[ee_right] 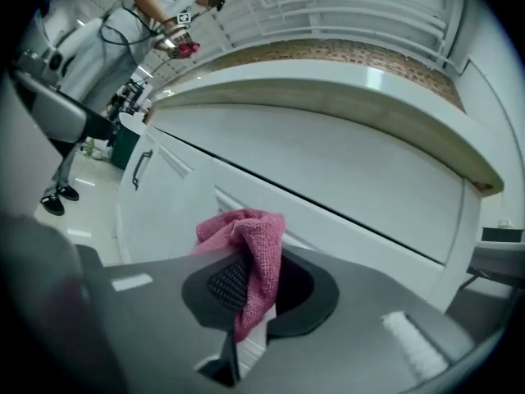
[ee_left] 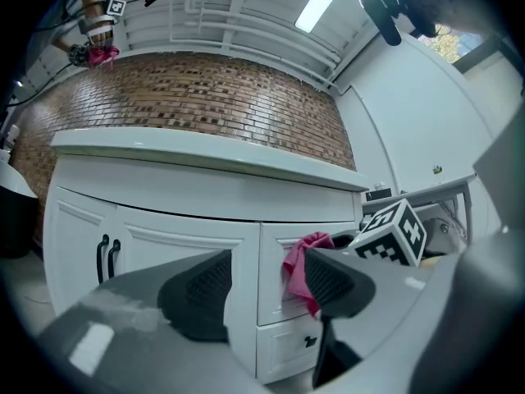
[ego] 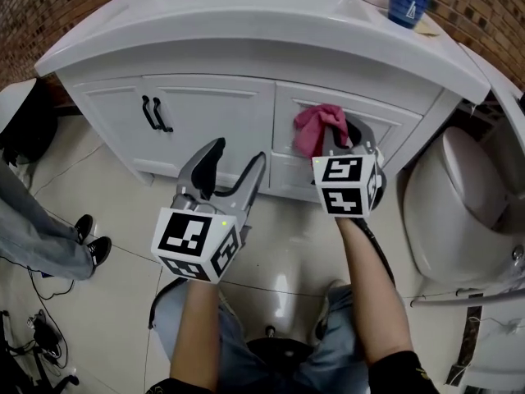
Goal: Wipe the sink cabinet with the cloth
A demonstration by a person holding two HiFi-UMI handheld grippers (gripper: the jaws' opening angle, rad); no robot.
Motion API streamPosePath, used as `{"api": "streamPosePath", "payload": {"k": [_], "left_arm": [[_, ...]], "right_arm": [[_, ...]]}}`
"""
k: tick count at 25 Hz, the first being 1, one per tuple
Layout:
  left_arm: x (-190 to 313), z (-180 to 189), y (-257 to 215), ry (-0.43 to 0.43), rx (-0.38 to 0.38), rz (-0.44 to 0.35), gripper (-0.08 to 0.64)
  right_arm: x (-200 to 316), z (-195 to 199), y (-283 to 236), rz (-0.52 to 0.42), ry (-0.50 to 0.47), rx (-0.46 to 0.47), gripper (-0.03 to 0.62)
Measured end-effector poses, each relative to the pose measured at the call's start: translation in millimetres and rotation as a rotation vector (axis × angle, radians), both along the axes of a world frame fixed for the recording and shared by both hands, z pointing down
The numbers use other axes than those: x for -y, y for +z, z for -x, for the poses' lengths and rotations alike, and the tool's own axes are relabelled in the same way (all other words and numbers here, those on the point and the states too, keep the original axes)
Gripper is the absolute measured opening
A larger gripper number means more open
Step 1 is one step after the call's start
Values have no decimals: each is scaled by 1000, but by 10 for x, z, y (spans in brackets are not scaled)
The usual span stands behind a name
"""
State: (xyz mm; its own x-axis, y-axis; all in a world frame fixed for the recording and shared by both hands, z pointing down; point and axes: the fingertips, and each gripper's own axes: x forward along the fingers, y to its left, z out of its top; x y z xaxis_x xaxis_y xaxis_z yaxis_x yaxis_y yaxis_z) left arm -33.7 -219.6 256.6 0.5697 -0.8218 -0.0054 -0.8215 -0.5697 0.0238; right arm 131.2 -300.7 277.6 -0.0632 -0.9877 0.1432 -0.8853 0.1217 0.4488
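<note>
Head view: a white sink cabinet with panelled fronts stands under a curved white countertop whose rim overhangs the doors. The right gripper presses a crumpled pink cloth against the upper drawer front on the cabinet's right half. The left gripper hangs in front of the middle of the cabinet, its tips near the panel edge between door and drawers, not touching. Two black bar handles sit on the left door, well apart from both tools. A white toilet bowl stands just beside the cabinet's right corner, narrowing that side. A dark blue cup stands near the countertop's right end. The glossy tiled floor lies open to the left, up to a bystander's black shoes.

Left gripper view: the jaws stand wide apart with only the cabinet front seen between them. The cloth shows beyond the right-hand jaw, on the drawer.

Right gripper view: the jaws are closed on the cloth, which bunches above them and hangs down through them, touching the drawer front beneath the countertop's overhanging edge.
</note>
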Motion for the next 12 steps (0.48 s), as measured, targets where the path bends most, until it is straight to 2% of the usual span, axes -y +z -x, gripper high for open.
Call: {"api": "streamPosePath", "payload": {"k": [3, 7, 12], "left_arm": [[10, -115, 5, 18, -6, 0, 281], [40, -232, -9, 33, -9, -4, 281], [99, -232, -19, 29, -22, 1, 281]], "right_arm": [[-101, -363, -14, -11, 64, -24, 31], [-282, -1000, -48, -44, 221, -52, 31], [-472, -1454, -69, -72, 302, -125, 31]]}}
